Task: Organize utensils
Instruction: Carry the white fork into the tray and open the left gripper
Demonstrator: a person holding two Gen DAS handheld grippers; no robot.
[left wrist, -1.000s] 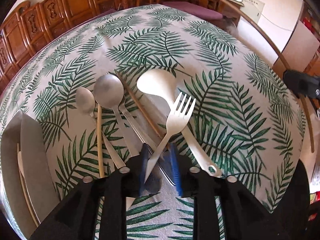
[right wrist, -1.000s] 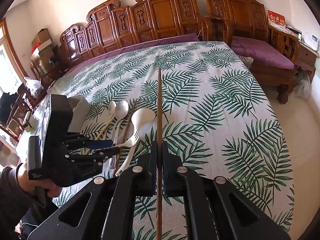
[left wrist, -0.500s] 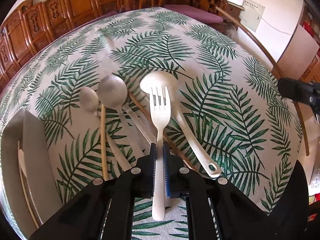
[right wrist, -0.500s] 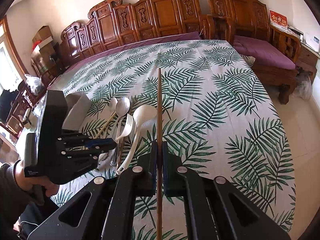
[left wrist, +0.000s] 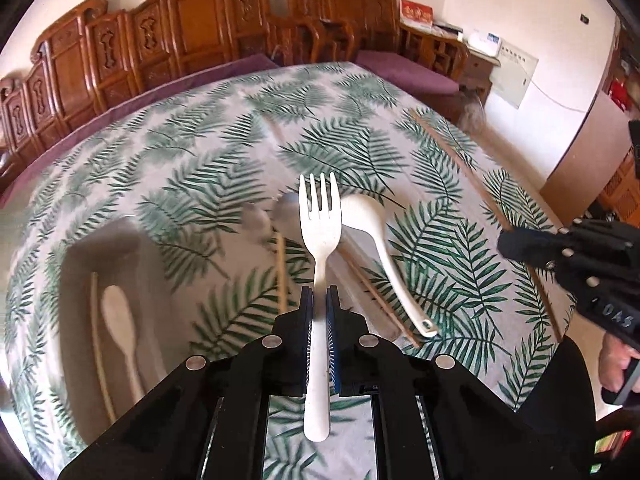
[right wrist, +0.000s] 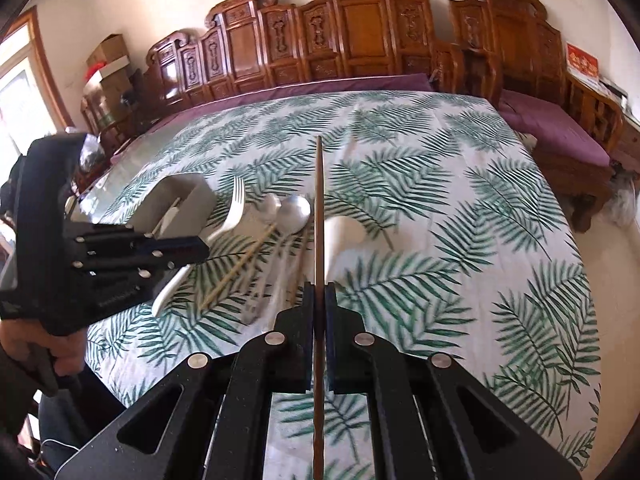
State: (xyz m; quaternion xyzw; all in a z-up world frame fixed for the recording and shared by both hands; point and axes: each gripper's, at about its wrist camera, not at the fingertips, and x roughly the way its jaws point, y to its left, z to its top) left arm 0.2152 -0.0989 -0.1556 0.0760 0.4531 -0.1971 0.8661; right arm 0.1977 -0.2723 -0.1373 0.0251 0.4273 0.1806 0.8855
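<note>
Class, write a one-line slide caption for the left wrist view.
Left gripper holds a white fork above the leaf-print tablecloth.

On the table (left wrist: 460, 248) the ladle (left wrist: 380, 248) lies to the right of two spoons (left wrist: 276, 212) and some chopsticks (left wrist: 282, 272), the box (right wrist: 180, 200) with a spoon inside stands to their left, and chairs (right wrist: 340, 36) stand far behind.

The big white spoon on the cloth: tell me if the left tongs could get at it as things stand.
Probably not yet. The left tongs are shut on the fork, so they have no free grip. The white spoon lies open on the cloth with nothing on top of it, so the way looks free once the fork is put down.
</note>
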